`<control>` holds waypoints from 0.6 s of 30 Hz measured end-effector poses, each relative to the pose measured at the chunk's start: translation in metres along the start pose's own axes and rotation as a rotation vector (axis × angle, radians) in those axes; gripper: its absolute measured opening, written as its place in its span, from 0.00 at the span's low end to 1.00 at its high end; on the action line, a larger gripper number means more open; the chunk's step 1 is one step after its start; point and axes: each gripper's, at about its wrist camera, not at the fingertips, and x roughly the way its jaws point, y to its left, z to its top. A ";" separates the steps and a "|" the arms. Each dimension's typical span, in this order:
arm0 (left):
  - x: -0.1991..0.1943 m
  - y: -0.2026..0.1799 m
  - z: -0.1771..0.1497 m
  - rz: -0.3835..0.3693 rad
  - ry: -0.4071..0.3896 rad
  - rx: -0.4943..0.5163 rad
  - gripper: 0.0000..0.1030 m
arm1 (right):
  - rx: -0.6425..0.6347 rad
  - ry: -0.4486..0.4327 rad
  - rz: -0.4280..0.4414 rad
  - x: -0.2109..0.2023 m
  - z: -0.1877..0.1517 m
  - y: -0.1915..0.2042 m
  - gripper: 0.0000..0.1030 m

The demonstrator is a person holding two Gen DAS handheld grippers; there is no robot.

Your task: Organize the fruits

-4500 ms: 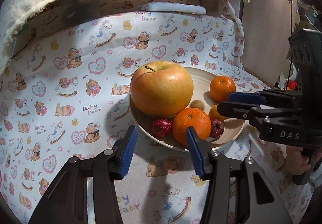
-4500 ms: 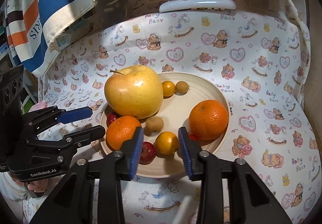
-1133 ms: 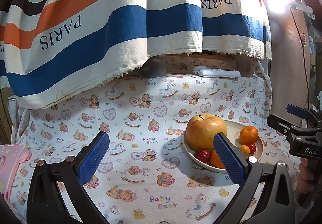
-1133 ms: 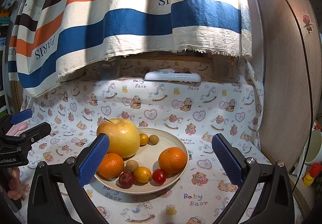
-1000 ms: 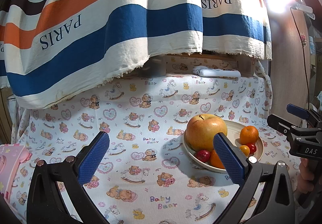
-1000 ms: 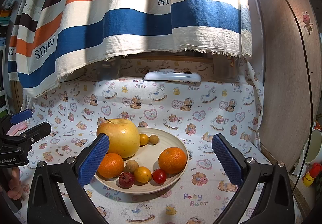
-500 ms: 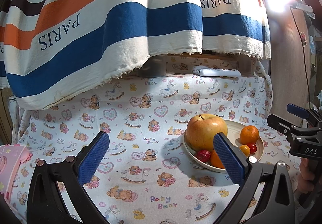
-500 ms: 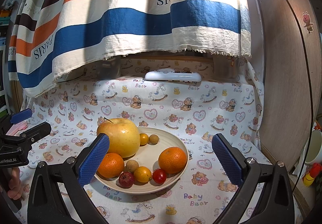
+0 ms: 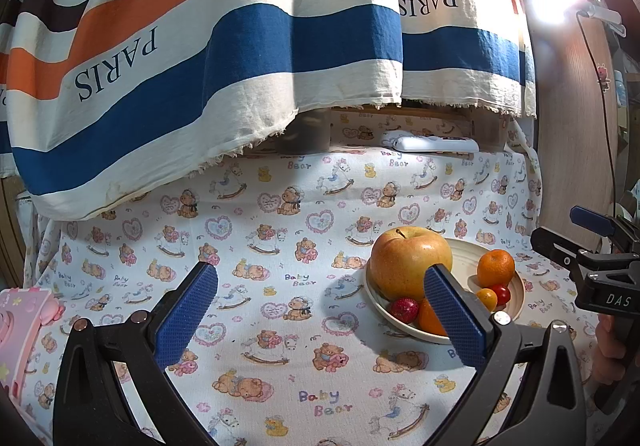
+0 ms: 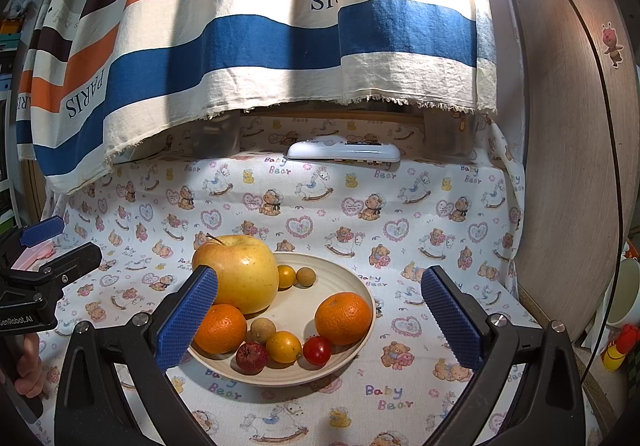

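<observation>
While both grippers hung back from the plate point(image 10: 366, 302), the left gripper point(image 9: 320, 310) and right gripper point(image 10: 318, 310) stood spread wide, holding nothing. On the plate sat a big apple point(image 10: 236, 272), two oranges point(image 10: 343, 318) beside it, and small fruits along its front rim.

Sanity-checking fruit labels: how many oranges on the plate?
2. One orange sits at the plate's front left, against the big apple; the other orange sits at its right side. Another could hide behind the apple.
</observation>
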 end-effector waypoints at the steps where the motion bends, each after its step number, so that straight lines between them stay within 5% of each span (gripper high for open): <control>1: 0.000 0.000 0.000 0.000 0.000 0.000 1.00 | 0.000 0.000 0.000 0.000 0.000 0.000 0.99; 18: 0.001 0.001 0.000 -0.002 0.000 0.001 1.00 | 0.000 0.001 0.000 -0.001 -0.001 0.001 0.99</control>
